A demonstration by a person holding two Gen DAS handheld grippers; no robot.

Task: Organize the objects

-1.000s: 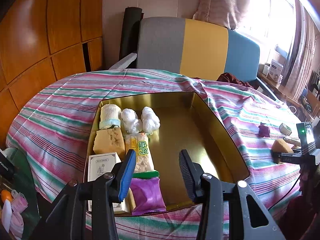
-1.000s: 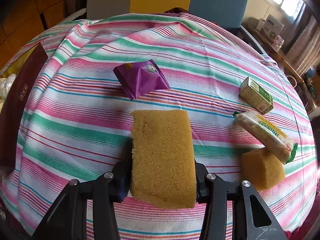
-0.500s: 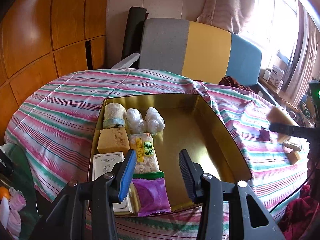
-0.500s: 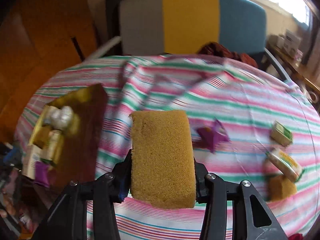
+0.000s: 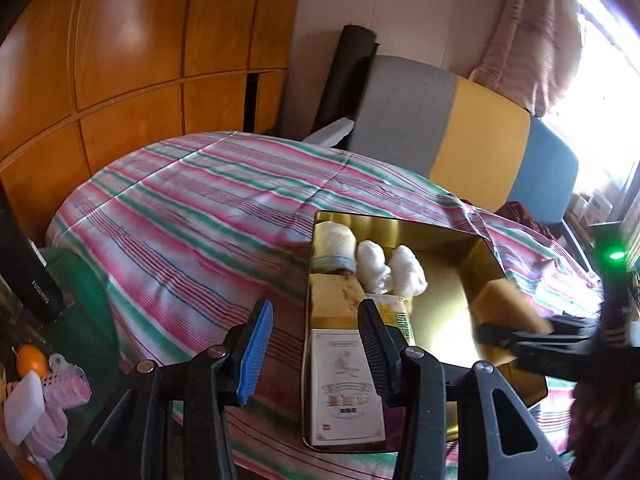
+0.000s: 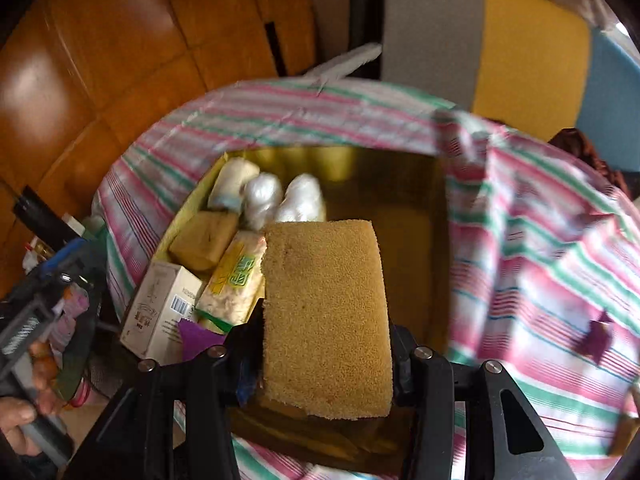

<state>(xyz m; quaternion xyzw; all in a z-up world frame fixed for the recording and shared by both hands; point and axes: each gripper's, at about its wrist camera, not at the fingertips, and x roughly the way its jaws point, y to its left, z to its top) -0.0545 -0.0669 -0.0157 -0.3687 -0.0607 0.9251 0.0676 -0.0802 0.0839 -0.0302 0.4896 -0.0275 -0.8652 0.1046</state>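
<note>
At far left in the right wrist view you see your left gripper [image 6: 52, 276], held by a hand [image 6: 20, 420] just off the box's left side; in its own view the left gripper [image 5: 316, 344] stands with its jaws apart and nothing between them, hanging over the left rim of the gold box [image 5: 486, 242]. Next comes the filled left portion of the gold box [image 6: 438, 216]: a rolled cloth [image 6: 232, 184], two white wrapped bundles [image 6: 284, 198], a stored sponge [image 6: 204, 240], a white carton [image 6: 160, 304], a yellow snack pack [image 6: 236, 276] and a purple packet [image 6: 196, 338] lie packed side by side. At centre, your right gripper [image 6: 326, 360] pinches the sponge [image 6: 326, 312] by its two long sides and carries it above the bare right half of the box, not yet set down. At right, on the striped cloth [image 6: 540, 240], a second purple packet [image 6: 598, 336] lies well apart from the box, and something tan shows at the lower right edge, too cut off to identify. By this reading the task is well past halfway: one sponge awaits placement, and at least one packet remains outside.
</note>
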